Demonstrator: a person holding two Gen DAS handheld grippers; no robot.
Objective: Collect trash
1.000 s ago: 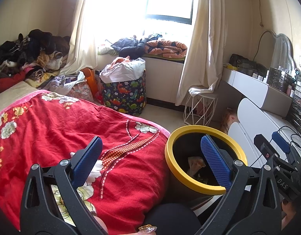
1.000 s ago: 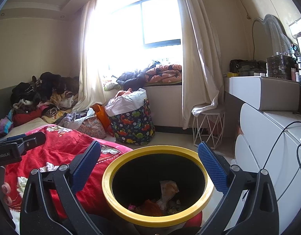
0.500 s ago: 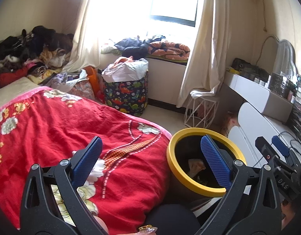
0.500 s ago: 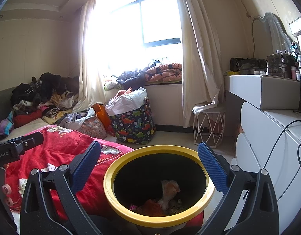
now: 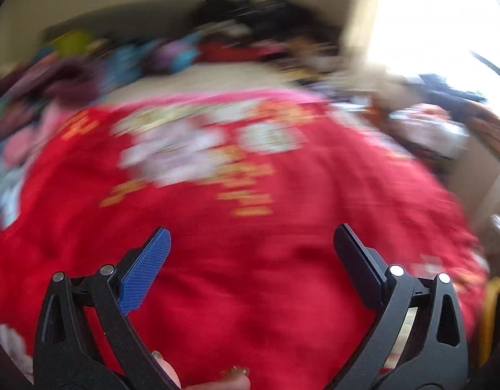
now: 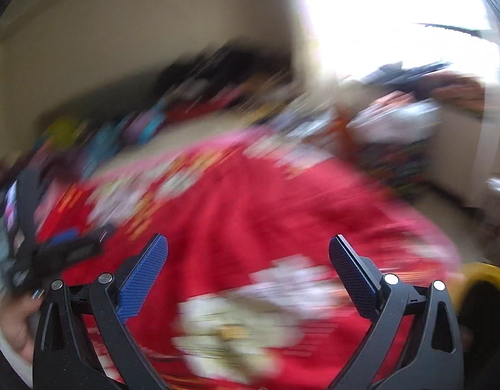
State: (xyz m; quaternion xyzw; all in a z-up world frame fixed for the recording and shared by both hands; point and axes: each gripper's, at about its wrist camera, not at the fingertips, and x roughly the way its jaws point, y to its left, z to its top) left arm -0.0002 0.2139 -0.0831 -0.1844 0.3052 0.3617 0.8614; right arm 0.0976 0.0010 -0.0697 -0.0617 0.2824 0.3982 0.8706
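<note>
Both views are heavily motion-blurred. The left tool [image 5: 251,260] points over the bed's red floral quilt [image 5: 266,260], its blue-padded fingers spread apart and holding nothing. The right tool [image 6: 248,266] also hangs over the quilt, fingers wide apart and bare. The yellow-rimmed black trash bin [image 6: 484,279] sits off the bed's right edge; its contents cannot be made out.

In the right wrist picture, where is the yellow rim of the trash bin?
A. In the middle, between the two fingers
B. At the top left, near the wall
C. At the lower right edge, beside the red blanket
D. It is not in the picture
C: the yellow rim shows at the lower right edge, next to the red blanket, outside the open right gripper.
</note>
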